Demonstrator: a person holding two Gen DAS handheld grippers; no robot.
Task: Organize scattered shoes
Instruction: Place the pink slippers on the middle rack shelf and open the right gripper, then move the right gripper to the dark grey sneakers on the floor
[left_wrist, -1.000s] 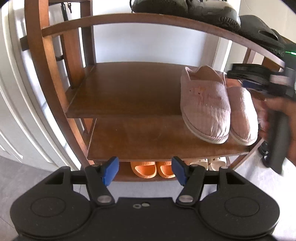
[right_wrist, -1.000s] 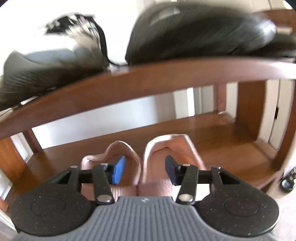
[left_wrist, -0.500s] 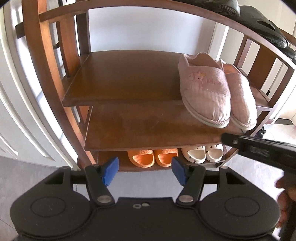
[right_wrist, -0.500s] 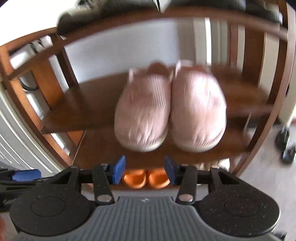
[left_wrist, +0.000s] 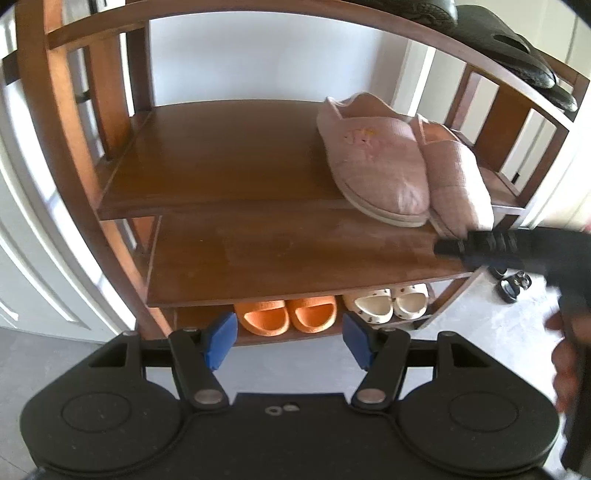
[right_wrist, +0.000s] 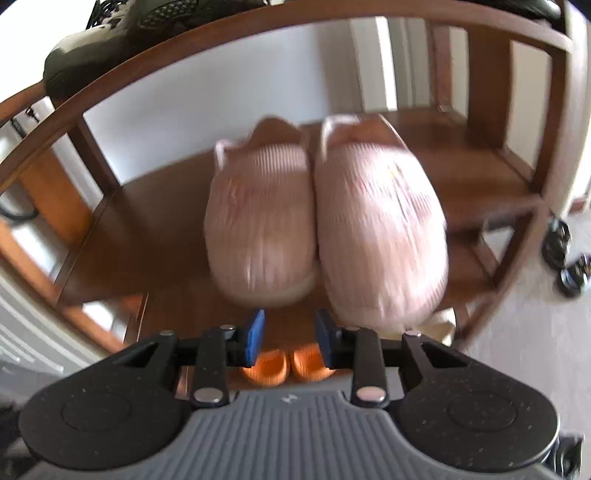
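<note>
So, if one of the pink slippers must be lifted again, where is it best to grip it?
Probably at the heel collar of the pink slippers, which points to the back of the middle shelf. Reach in over the rounded toe from the front; the thin open rim should fit between gripper jaws better than the wide toe.

The left gripper (left_wrist: 288, 341) had a matte black body with two round, disc-like housings, black linkage arms pinned by silver screws, and blue pads on its fingers (left_wrist: 220, 339). Two small silver washers sat on its centre plate. The right gripper (right_wrist: 289, 339) was built alike, with speckled black discs, but had a grey ribbed centre panel bearing a small pale mark; its fingertips (right_wrist: 253, 339) were also blue.
</note>
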